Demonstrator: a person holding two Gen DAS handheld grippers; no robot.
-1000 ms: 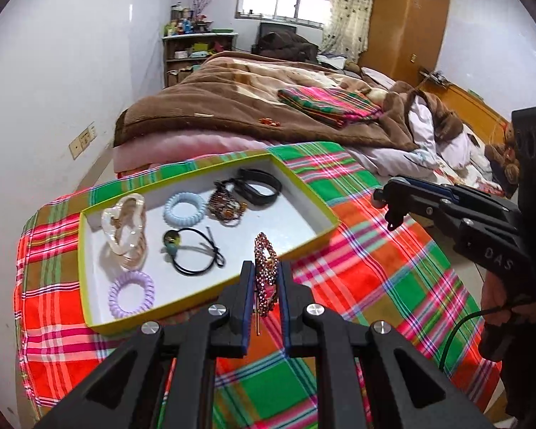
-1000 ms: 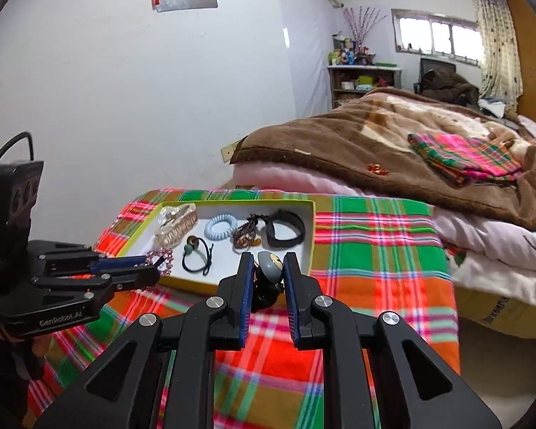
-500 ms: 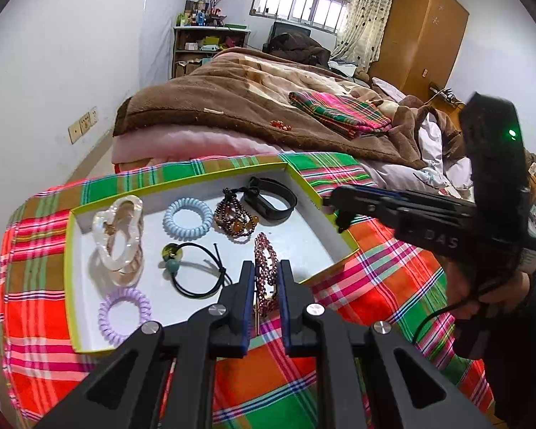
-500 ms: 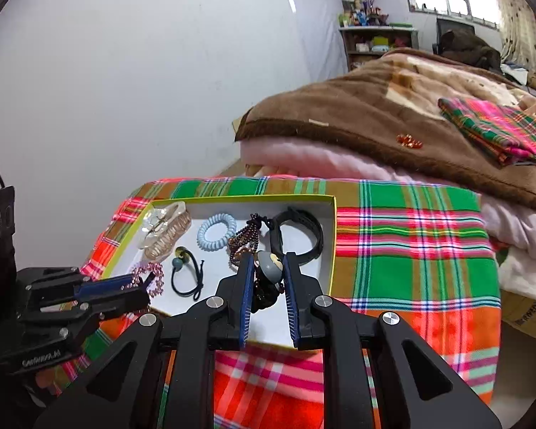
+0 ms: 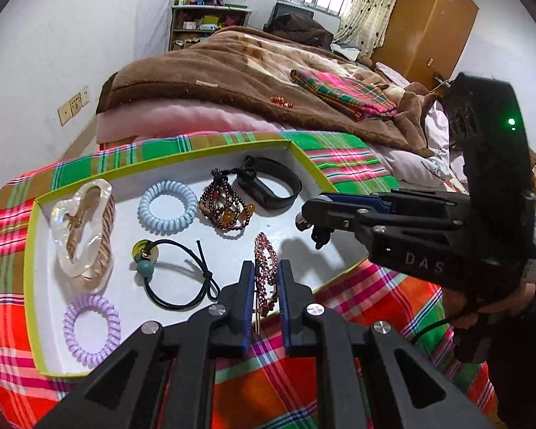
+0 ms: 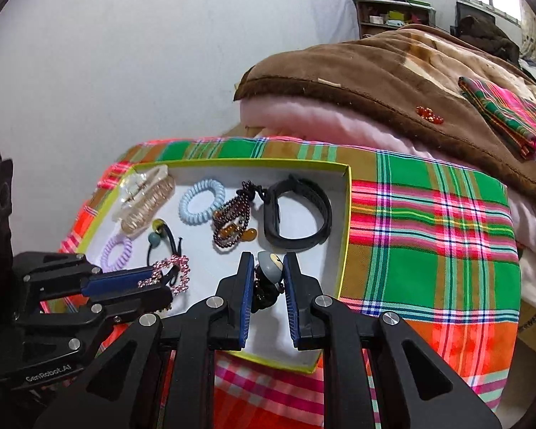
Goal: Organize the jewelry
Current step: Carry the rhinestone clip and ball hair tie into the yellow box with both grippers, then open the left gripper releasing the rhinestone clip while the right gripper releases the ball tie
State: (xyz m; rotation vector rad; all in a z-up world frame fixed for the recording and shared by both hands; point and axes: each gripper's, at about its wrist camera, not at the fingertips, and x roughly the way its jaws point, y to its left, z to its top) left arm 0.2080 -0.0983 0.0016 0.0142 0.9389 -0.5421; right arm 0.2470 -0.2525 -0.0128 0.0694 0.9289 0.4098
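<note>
A white tray with a yellow-green rim lies on a plaid cloth. It holds a clear claw clip, a blue coil tie, a purple coil tie, a black elastic with beads, a dark bead bracelet and a black band. My left gripper is shut on a pink rhinestone hair clip over the tray's front part. My right gripper is shut on a small grey-and-black charm above the tray's near right corner.
The plaid cloth covers the surface around the tray. A bed with a brown blanket and a folded plaid cloth lies behind. A white wall stands at the left.
Both grippers have moved forward and down over the tray, each still holding its item. The right gripper has come in from the right over the tray.
</note>
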